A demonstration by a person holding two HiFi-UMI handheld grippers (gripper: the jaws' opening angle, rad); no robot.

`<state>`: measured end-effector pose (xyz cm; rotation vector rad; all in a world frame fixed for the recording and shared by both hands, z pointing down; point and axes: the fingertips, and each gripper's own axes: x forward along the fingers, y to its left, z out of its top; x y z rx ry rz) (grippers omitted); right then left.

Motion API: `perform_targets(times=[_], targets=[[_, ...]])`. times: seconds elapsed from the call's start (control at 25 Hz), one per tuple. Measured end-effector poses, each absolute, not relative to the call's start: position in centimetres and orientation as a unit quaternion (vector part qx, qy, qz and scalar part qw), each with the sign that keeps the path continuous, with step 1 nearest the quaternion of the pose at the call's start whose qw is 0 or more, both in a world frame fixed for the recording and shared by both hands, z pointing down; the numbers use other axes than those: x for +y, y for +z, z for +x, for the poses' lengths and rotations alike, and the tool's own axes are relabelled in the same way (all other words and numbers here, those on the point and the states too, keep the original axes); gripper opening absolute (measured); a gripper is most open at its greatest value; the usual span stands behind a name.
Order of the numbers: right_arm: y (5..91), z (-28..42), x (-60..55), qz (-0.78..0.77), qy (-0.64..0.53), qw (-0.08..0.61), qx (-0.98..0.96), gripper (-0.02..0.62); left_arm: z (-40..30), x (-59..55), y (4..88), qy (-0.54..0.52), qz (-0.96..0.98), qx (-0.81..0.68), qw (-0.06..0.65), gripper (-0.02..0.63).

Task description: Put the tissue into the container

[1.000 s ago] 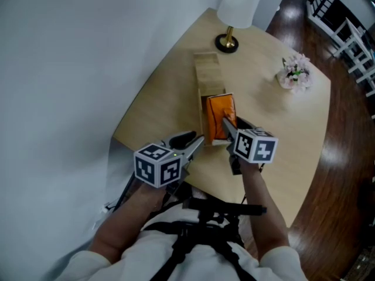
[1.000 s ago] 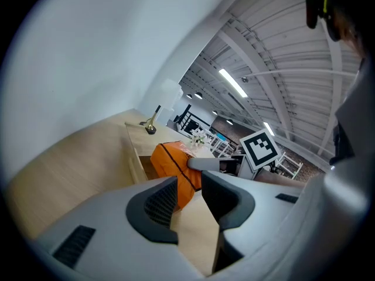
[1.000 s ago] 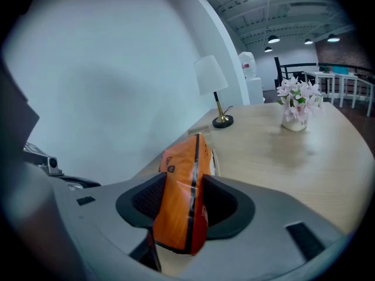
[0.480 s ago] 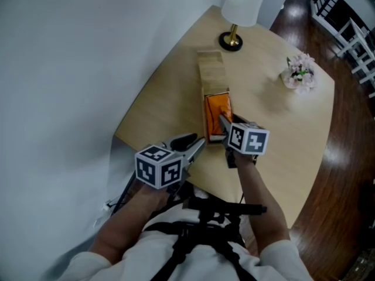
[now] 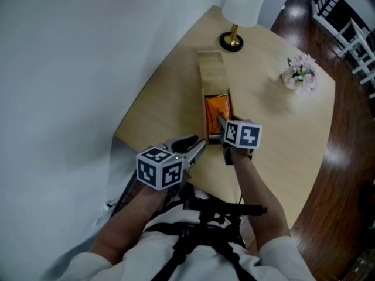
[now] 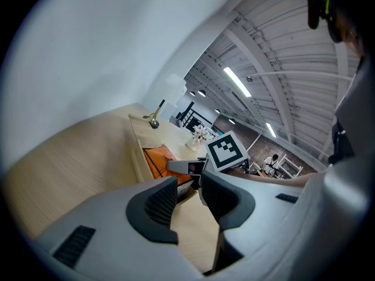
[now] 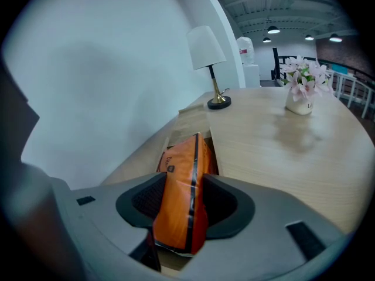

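Left gripper (image 5: 198, 144) (image 6: 188, 186) has hardly moved since a second ago: parked at the near desk (image 5: 275, 127) edge, jaws slightly apart, nothing between them. Just to its right, the long wooden container (image 5: 212, 69) (image 7: 193, 119) runs from the lamp (image 5: 243, 4) toward the person. The orange tissue pack (image 5: 217, 105) (image 7: 184, 174) now sits lower, on edge in the container's near end. Right gripper (image 5: 220, 122) (image 7: 181, 199) has come down with it, clamped on the pack. Wide bare desk lies right of the container, out to the flowers (image 5: 300, 72) near the far-right edge.
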<state>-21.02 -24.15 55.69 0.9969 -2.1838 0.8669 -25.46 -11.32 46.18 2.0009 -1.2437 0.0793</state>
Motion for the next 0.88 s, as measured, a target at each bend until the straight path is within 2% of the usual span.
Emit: perform_targets(times=[0.6,0.88], targets=[[57.0,-21.6,-24.2,0.356,0.328,0.355,-0.8,0.224,-25.3,-11.0,46.2,0.034,0.786,-0.484,0.384,0.13],[56.7,-21.6,-23.9,0.351,0.338,0.353,-0.799,0.259,-25.0,-11.0,46.1,0.034,0.788,-0.481,0.382,0.129]])
